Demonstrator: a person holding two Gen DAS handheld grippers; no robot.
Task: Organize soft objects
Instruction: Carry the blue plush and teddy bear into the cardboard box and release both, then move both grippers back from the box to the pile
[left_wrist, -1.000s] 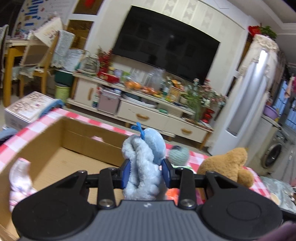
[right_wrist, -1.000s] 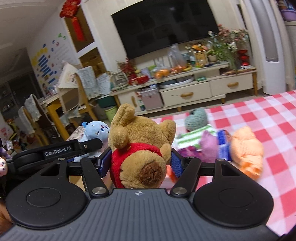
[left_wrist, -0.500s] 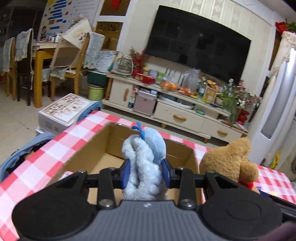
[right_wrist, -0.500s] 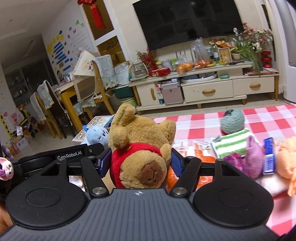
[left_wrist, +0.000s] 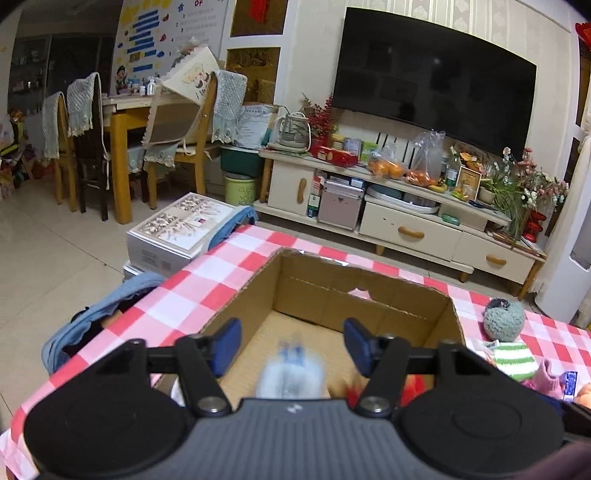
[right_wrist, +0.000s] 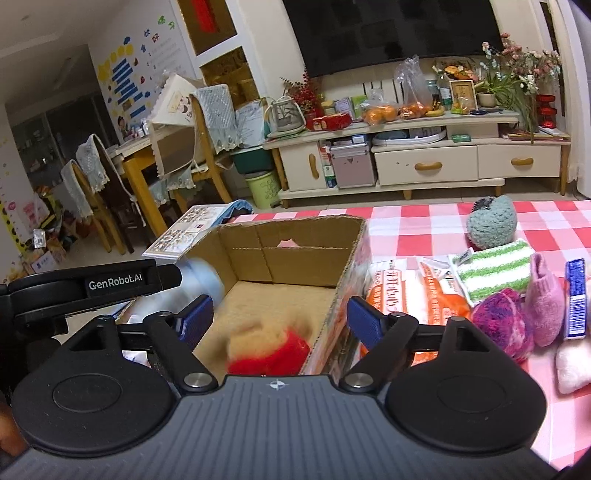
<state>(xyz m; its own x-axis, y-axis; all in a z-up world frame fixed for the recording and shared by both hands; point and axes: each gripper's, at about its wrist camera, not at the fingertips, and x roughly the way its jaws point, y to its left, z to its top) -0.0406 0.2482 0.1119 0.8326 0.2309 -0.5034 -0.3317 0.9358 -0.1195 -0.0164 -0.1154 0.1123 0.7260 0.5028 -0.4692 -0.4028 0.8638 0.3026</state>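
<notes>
cardboard box (right_wrist: 295, 254) — blurred bear (right_wrist: 269, 349), blue plush (left_wrist: 291, 373)

My left gripper (left_wrist: 291, 341) has a ribbed dark-grey body with a small white logo, two round black housings, black linkage arms with silver screws, and blue pads (left_wrist: 226, 345). My right gripper (right_wrist: 279, 319) looks the same, with blue ridged pads (right_wrist: 364, 320). In its view, the left unit's black side carries white "GenRobot.AI" lettering.

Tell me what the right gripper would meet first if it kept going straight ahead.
Probably the blurred brown bear in red just past the right gripper, then the cardboard box floor; depth is unclear.
</notes>
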